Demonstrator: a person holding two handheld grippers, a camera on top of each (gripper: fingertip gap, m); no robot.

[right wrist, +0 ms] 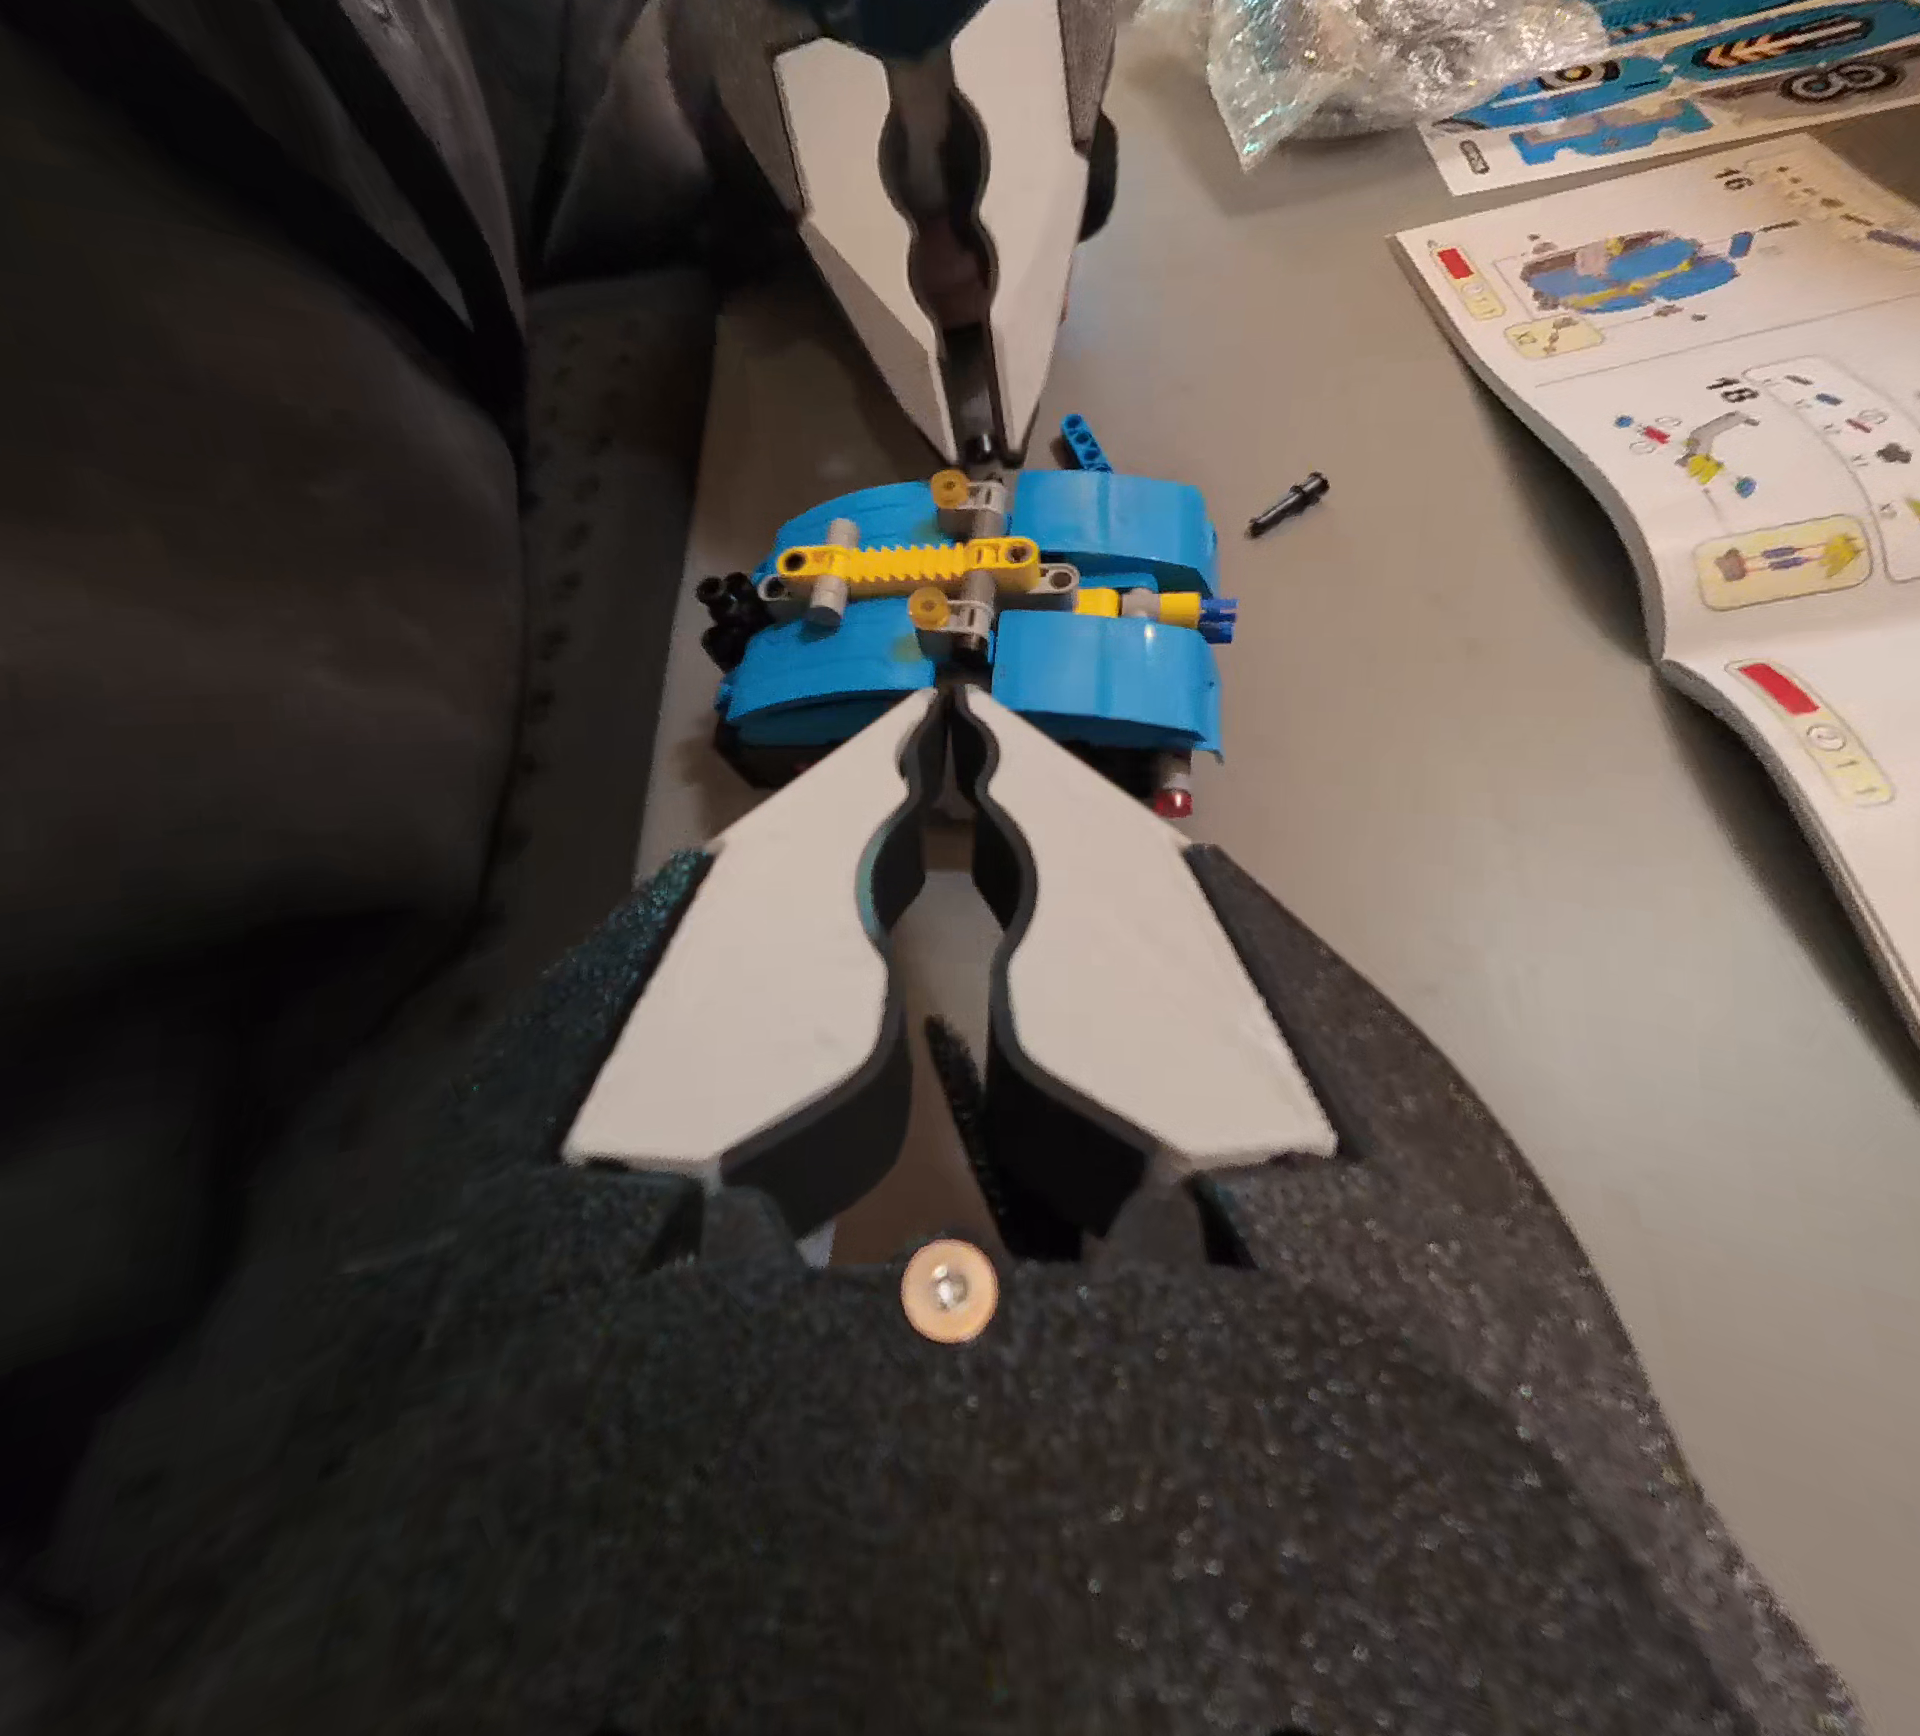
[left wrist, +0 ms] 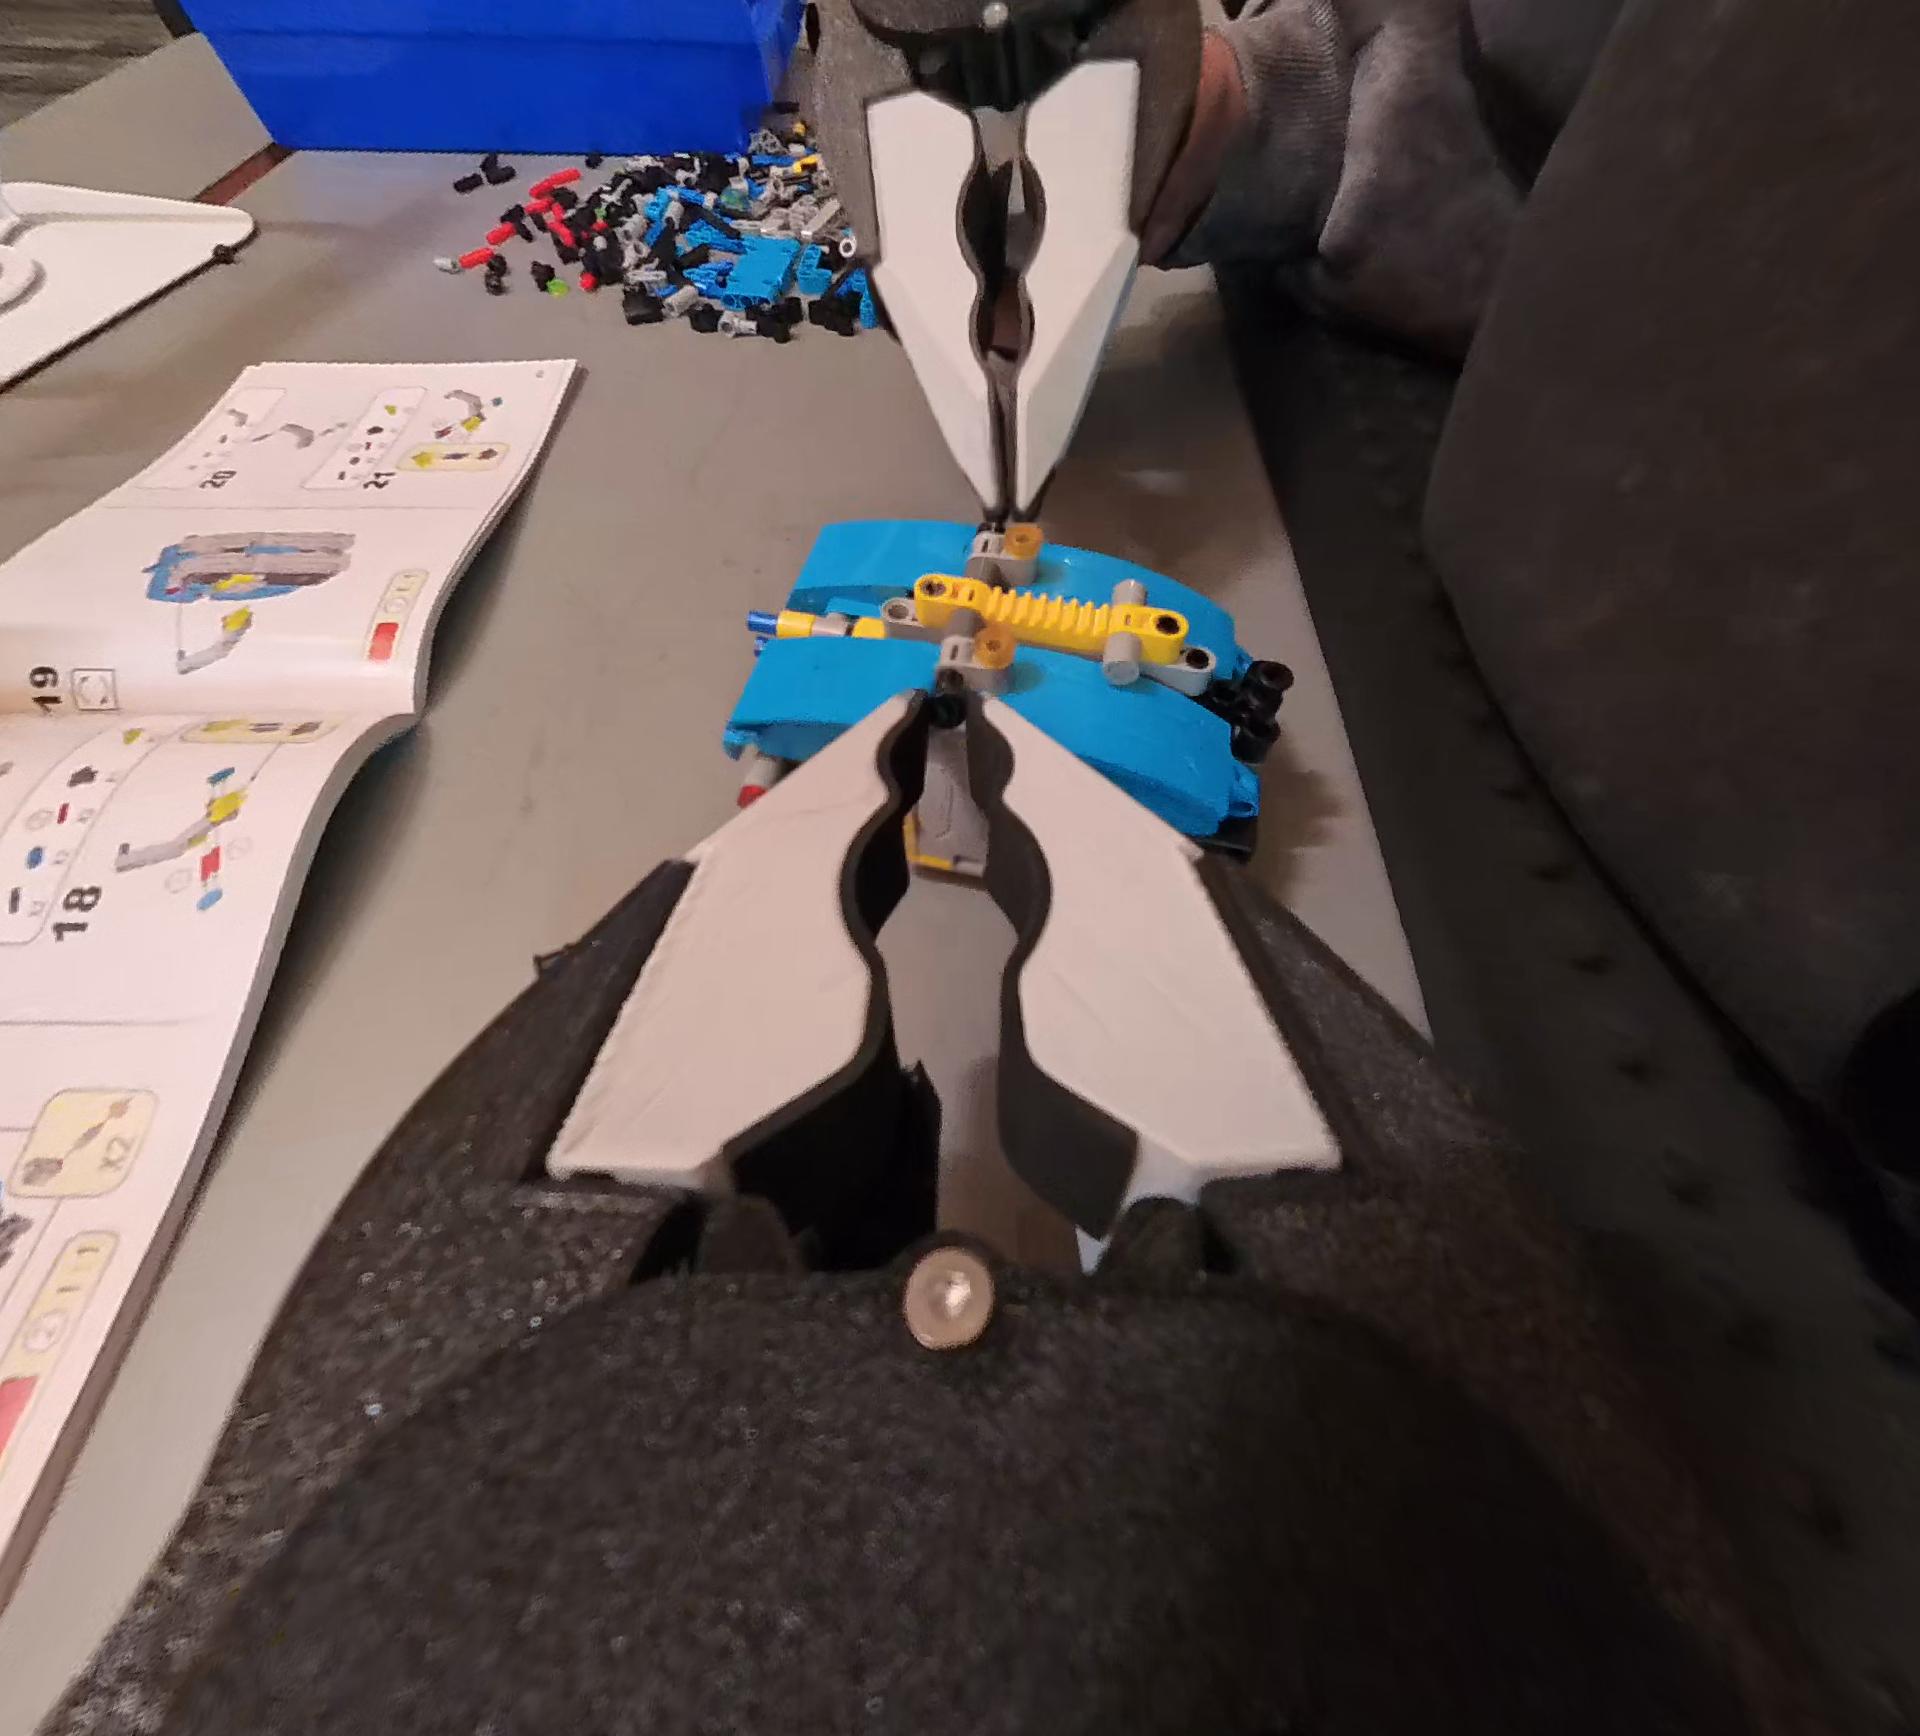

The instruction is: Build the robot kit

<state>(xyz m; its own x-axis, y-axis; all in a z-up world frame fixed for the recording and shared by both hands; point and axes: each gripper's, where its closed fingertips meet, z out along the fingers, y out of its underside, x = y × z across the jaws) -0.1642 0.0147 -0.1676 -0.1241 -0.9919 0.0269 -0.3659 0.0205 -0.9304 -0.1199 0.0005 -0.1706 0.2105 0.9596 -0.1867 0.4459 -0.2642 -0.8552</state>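
A small blue brick model (left wrist: 997, 699), topped by a yellow toothed rack (left wrist: 1049, 616), sits on the grey tabletop (left wrist: 623, 543) near its edge; it looks light, rigid and liable to pop apart, so the firm ends seem the safest hold. The left gripper (left wrist: 943, 699) and right gripper (right wrist: 943, 694) face each other, angled down, jaws nearly pressed together, each seemingly pinching a small pin at opposite ends.

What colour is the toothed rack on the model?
Yellow toothed rack; clearest in the left wrist view.
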